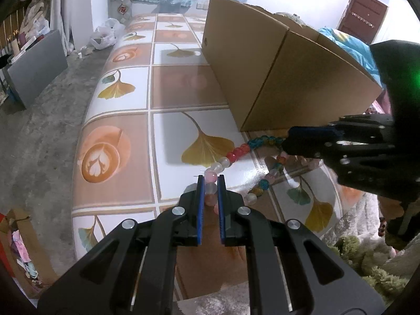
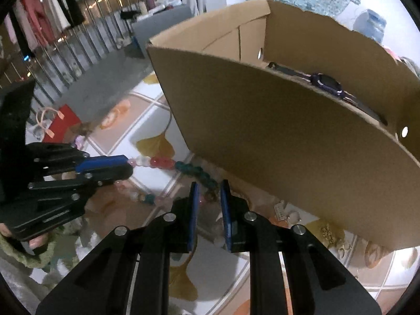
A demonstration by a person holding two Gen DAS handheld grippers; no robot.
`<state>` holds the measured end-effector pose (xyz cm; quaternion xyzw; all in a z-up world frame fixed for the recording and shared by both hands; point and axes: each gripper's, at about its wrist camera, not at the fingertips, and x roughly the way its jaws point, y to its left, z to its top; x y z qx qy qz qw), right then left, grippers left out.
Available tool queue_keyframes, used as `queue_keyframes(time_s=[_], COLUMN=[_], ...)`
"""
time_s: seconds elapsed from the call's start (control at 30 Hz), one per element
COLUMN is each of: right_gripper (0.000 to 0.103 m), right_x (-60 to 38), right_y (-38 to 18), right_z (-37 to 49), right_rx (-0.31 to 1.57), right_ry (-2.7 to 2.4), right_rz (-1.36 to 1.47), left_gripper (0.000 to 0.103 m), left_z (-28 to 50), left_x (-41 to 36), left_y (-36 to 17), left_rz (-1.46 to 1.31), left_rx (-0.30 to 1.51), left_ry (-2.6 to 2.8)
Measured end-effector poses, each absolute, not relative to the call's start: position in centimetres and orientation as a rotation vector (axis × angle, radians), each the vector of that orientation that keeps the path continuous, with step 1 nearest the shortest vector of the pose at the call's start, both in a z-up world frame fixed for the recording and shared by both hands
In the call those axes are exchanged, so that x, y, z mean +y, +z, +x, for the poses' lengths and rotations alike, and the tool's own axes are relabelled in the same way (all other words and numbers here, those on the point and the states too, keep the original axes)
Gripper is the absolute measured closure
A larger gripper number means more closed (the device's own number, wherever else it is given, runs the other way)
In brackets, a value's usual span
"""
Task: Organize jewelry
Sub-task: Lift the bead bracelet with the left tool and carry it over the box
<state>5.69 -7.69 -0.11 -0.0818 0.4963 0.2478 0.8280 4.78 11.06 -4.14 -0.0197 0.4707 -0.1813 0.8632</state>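
A bead necklace (image 1: 237,153) with pink, clear, red, teal and gold beads lies in a loop on the tiled tabletop (image 1: 126,97) beside a cardboard box (image 1: 286,78). My left gripper (image 1: 210,181) is closed on its pale pink and clear beads at the near end. My right gripper (image 2: 209,189) is closed on the dark beads at the other end of the strand (image 2: 183,168), close to the box's front wall (image 2: 288,152). Each gripper shows in the other's view: the right (image 1: 286,137), the left (image 2: 128,166). A purple watch (image 2: 328,82) lies inside the box.
Small gold jewelry pieces (image 2: 328,232) and a white item (image 2: 292,215) lie on the table under the box's near edge. A red gift bag (image 2: 61,123) stands on the floor. A green fuzzy sleeve (image 1: 367,265) is at the table's near edge.
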Motion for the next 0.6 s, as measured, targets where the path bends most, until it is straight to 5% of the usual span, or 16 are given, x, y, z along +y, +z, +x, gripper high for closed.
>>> queue_keyframes(time_s=[0.6], right_gripper=[0.093], right_x=[-8.8], right_y=[1.4], right_z=[4.7], right_rx=[1.004], right_ry=[0.587], right_rz=[-0.092], left_gripper=[0.095], left_z=[3.9], left_x=[10.9], left_y=[-2.0], left_rz=[-0.075], left_rx=[0.906], left_ry=[-0.404])
